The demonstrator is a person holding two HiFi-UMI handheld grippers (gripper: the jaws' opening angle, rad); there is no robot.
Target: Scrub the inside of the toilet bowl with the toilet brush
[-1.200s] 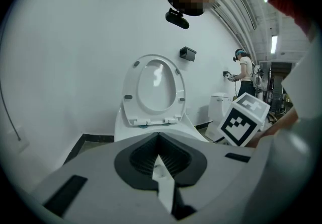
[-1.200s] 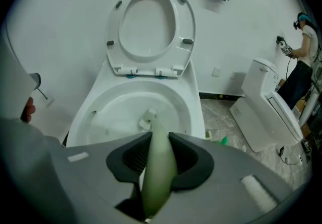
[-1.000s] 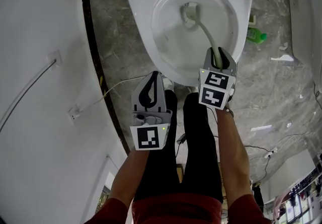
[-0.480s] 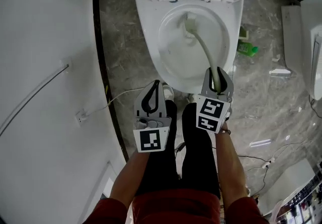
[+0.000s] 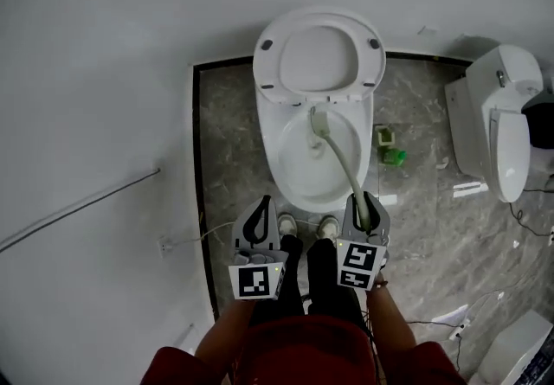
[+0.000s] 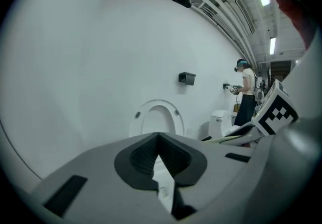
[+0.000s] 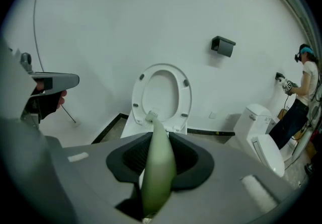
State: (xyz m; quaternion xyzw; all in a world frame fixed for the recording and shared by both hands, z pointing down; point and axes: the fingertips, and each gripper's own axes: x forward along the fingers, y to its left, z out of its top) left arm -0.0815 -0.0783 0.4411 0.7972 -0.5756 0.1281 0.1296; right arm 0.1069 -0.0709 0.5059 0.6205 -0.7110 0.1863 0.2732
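Both grippers keep the pose they had a second ago, but the head view now takes in far more of the room. The toilet, which filled the top of that view, looks smaller and farther, so the person seems to have straightened up rather than moved the tools. At far left a cable (image 5: 78, 206) runs along the white wall. The left gripper (image 5: 261, 206) hangs near the person's shoes (image 5: 286, 223), jaws pressed together with nothing between them, idle and apart from the bowl (image 5: 281, 169). Beyond it the seat (image 5: 318, 56) stands raised, now wholly in sight. The brush (image 5: 339, 160) slants from the bowl's far side, where its head sits just under the seat hinge, back to the right gripper (image 5: 364, 204). That gripper's jaws are clenched on the pale green handle, which fills the gap between them in the right gripper view. Right of the bowl a green bottle (image 5: 392, 155) sits on the floor, and a second toilet (image 5: 498, 128) has come into view at far right. For the task little is altered: the head is in the bowl at much the same far spot, the grip looks sound, and the near and side walls probably still want scrubbing.
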